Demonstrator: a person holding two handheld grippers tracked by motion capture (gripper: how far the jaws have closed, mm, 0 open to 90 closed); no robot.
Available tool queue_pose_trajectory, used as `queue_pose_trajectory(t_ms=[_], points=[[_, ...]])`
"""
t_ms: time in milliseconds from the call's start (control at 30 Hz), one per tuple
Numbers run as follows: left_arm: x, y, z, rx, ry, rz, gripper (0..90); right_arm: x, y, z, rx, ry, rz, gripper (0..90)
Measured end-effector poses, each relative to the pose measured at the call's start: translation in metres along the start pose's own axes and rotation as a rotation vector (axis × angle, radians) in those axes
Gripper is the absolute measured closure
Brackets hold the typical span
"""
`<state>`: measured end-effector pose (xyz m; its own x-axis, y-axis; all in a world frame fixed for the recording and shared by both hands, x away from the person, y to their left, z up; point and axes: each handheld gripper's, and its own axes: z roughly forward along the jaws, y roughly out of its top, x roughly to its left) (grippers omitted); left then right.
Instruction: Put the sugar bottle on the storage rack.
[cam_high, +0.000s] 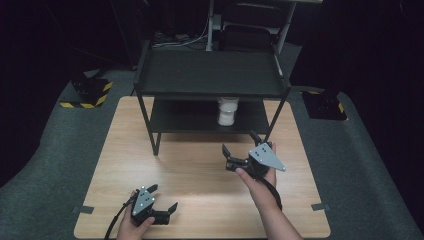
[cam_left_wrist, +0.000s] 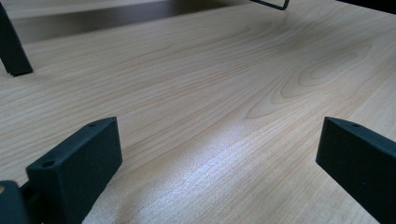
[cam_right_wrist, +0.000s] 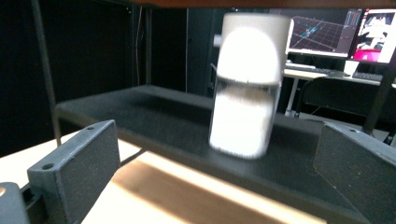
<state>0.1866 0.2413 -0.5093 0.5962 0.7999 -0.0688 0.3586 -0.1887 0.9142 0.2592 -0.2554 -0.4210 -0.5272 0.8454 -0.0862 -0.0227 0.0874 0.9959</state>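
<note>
Both tongs are spread and empty: left tongs (cam_high: 159, 199) rest low over the counter (cam_high: 200, 165), right tongs (cam_high: 241, 142) face the jar (cam_high: 227, 111) on the lower shelf (cam_high: 190, 119). Likely next: reach in, close on it.

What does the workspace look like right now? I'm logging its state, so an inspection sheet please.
Surface: wooden table, bare wood between the grippers.
Job's things: white jar upright on the lower shelf of the black rack; top shelf bare.
Clutter: nothing seen.
Grippers: left gripper open, low near the front edge; right gripper open, pointed at the jar, apart from it.
Cables: one trails from each gripper; more behind the rack.
Surroundings: grey floor, striped blocks, monitors behind.
</note>
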Motion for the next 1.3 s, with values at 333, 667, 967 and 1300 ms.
queue_pose_trajectory(t_ms=[333, 667, 967, 1300], points=[[-0.001, -0.001, 0.0, -0.003, 0.003, 0.007, 0.6, -0.005, -0.029, -0.034, 0.01, 0.017, -0.004, 0.3], [-0.001, -0.001, 0.0, -0.004, 0.004, 0.011, 0.6, -0.01, -0.058, -0.064, 0.057, 0.009, -0.02, 0.2], [-0.002, -0.001, -0.001, -0.006, 0.006, 0.013, 0.6, -0.016, -0.082, -0.083, 0.112, -0.026, -0.008, 0.3], [-0.002, -0.001, -0.001, -0.008, 0.006, 0.013, 0.6, -0.02, -0.101, -0.095, 0.168, -0.058, -0.001, 0.2]])
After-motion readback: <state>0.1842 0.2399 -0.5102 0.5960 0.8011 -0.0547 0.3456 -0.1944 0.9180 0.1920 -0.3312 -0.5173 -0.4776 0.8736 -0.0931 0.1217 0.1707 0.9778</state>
